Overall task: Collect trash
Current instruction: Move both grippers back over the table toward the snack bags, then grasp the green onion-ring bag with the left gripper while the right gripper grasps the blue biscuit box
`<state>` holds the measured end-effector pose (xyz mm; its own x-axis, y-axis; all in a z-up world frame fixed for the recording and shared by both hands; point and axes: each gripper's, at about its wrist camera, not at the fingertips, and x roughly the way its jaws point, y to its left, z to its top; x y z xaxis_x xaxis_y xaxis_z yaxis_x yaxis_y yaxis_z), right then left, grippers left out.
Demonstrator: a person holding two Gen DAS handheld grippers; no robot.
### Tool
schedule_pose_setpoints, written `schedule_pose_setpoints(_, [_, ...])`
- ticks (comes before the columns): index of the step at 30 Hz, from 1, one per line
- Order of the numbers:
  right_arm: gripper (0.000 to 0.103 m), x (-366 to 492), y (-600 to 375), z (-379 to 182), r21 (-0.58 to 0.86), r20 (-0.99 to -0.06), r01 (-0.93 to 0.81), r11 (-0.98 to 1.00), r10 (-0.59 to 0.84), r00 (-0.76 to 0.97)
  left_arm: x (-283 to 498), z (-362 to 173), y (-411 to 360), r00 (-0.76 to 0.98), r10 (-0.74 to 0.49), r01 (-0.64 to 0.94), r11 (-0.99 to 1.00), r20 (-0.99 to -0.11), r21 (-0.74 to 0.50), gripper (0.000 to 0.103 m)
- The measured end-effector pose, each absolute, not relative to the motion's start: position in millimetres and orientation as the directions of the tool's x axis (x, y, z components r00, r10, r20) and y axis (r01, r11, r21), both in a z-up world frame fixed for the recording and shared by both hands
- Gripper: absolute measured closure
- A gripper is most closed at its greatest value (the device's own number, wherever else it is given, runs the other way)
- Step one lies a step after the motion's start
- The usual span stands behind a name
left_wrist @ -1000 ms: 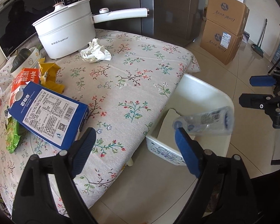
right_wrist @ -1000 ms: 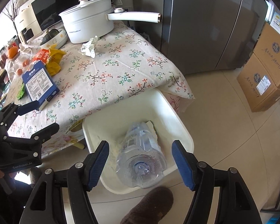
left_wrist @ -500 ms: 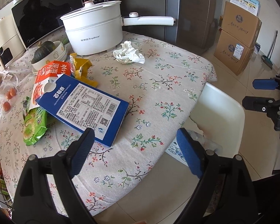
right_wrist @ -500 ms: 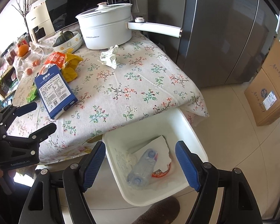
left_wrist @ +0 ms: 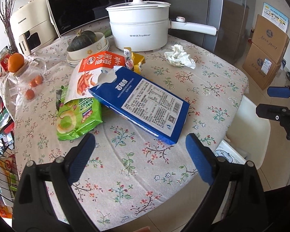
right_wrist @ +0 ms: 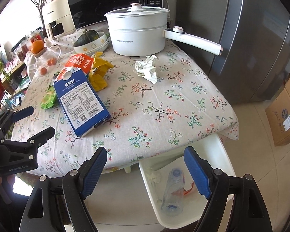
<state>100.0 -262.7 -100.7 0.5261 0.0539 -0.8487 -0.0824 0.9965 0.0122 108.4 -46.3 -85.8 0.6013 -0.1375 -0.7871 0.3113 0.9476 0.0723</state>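
Floral tablecloth fills the left wrist view: left gripper hangs over it, jaws opening wide with nothing between, blue carton just ahead. Right wrist view: right gripper, jaws opening (empty too), above the white bin holding a plastic bottle.

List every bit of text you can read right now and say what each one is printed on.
"Royalstar": front of the white electric pot.
"CHANGHONG": cream countertop appliance, on its side and its handle.
"Midea": lower corner of the black microwave.
"ONION RINGS": green snack bag, seen upside down.
"GenRobot.AI": body of the left gripper.
Blue cardboard box, orange snack bag, brown cartons: print too small or stylised to read.
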Motion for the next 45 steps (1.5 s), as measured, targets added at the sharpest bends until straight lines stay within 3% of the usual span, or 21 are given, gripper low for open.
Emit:
schedule_pose_setpoints(14, [0.018,135,-193,-118,0.010,-0.863,-0.184,0.983,0.101,0.496,141,-109,33,0.590,-0.015,0.162,0.982,-0.808,0.100,0.009])
schedule_pose_setpoints(25, [0.017,164,-139,-157,-0.039,-0.894,-0.262,0.964,0.083,0.439,171,-147,33,0.623,0.042,0.204,0.955,-0.781,0.215,0.009])
schedule_pose_setpoints(30, [0.016,176,-127,-174,-0.053,-0.902,-0.265,0.963,0.068,0.426,185,-155,25,0.640,0.024,0.242,0.942,-0.768,0.232,0.025])
schedule_pose_setpoints(33, [0.017,182,-120,-183,-0.069,-0.906,-0.269,0.961,0.053,0.421,191,-162,22,0.628,0.035,0.252,0.936,-0.778,0.246,0.052])
schedule_pose_setpoints(39, [0.014,186,-105,-194,-0.151,-0.894,-0.286,0.946,-0.007,0.448,195,-150,34,0.634,0.002,0.231,0.954,-0.773,0.192,0.068])
schedule_pose_setpoints(42, [0.014,187,-98,-197,-0.190,-0.883,-0.283,0.940,-0.038,0.467,192,-140,40,0.632,-0.019,0.217,0.964,-0.775,0.153,0.083])
schedule_pose_setpoints(45, [0.014,189,-94,-200,-0.221,-0.873,-0.273,0.936,-0.065,0.484,187,-130,45,0.625,-0.035,0.208,0.970,-0.780,0.124,0.083])
